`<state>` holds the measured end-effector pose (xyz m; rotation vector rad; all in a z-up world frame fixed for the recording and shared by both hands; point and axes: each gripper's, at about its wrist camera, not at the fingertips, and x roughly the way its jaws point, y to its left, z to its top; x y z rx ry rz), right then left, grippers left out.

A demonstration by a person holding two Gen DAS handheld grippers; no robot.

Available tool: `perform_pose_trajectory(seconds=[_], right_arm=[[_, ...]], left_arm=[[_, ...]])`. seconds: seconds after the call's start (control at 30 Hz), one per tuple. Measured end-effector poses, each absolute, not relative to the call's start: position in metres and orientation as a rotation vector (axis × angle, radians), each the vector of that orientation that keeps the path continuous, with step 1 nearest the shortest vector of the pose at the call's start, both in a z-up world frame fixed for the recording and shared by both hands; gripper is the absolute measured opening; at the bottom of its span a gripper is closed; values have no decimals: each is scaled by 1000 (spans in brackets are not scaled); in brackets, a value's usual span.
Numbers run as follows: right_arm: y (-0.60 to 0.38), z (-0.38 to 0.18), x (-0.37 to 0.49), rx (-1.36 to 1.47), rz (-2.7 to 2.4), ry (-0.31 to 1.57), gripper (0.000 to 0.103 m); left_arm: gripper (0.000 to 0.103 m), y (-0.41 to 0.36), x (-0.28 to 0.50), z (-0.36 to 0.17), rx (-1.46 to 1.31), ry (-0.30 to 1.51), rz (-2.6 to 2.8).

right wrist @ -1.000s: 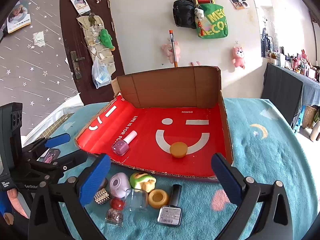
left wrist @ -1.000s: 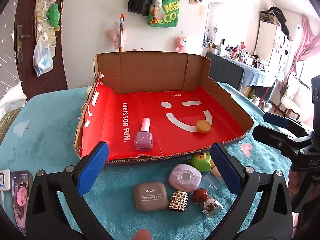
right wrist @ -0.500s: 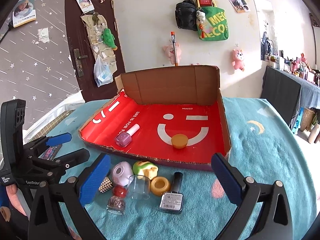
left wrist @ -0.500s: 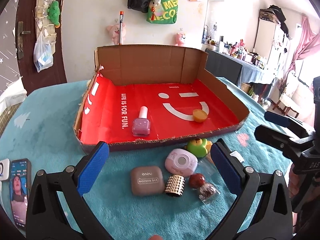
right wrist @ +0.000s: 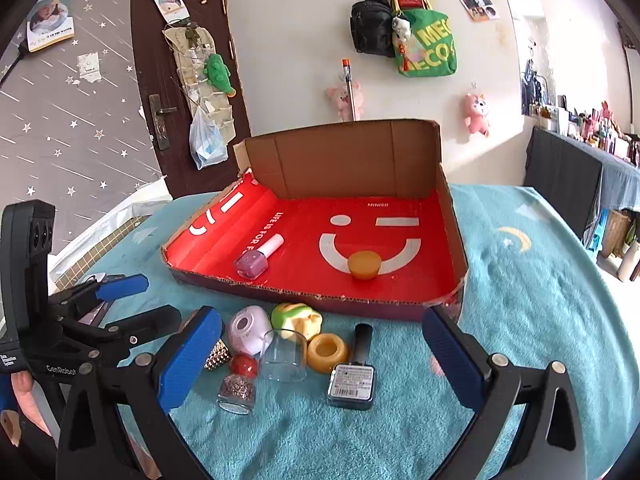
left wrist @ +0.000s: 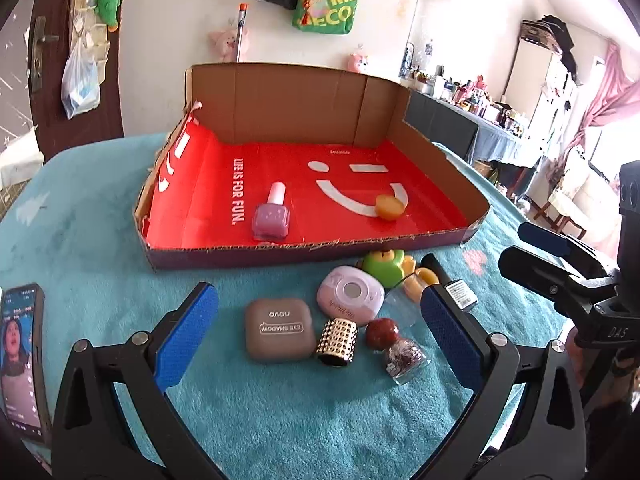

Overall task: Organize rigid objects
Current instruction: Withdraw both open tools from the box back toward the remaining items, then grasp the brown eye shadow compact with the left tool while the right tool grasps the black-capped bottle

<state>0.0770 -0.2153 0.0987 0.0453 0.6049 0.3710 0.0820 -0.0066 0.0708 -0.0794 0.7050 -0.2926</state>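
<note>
A red-lined cardboard box (left wrist: 436,152) (right wrist: 454,216) holds a purple nail polish bottle (left wrist: 271,216) (right wrist: 256,259) and an orange cap (left wrist: 389,207) (right wrist: 363,265). In front of it on the teal cloth lie a brown eyeshadow case (left wrist: 279,329), a pink round case (left wrist: 350,295) (right wrist: 246,329), a gold studded cap (left wrist: 337,342), a red-capped glitter bottle (left wrist: 394,346) (right wrist: 239,382), a green toy (left wrist: 384,266) (right wrist: 294,316), a clear cup (right wrist: 285,355), a yellow ring (right wrist: 329,350) and a dark polish bottle (right wrist: 354,374). My left gripper (left wrist: 316,336) and right gripper (right wrist: 322,354) both hover open above these items, holding nothing.
A phone (left wrist: 22,354) with a lit screen lies at the left of the cloth. The right gripper's body (left wrist: 568,280) sits at the right edge of the left wrist view. A dark door (right wrist: 176,80) and hung bags (right wrist: 424,44) are behind the table.
Both grippers have pulled back and slightly up from the box, so the loose items now sit further from the cameras between the open fingers. Nothing was picked up.
</note>
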Motion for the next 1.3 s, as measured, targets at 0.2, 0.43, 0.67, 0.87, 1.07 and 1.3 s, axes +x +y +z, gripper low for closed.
perform_pose_trajectory(seconds=[0.2,0.43,0.67,0.87,1.07,1.3], right_arm=[[-214,94,80,45,366,622,103],[-216,89,80,54,364,634,103],[-217,81,77,54,362,651,97],[-218,74,75,52,371,674,90],[-217,66,71,50,375,696,82],[-214,54,66,49,381,723,77]], left_arm=[[103,-5,81,69,-82,705,-296],[103,-9,76,65,-48,705,-294],[103,-7,72,56,-66,728,-297],[103,-5,66,52,-59,727,-292],[98,-2,64,45,-68,740,-290],[84,-1,62,37,-65,760,-295]])
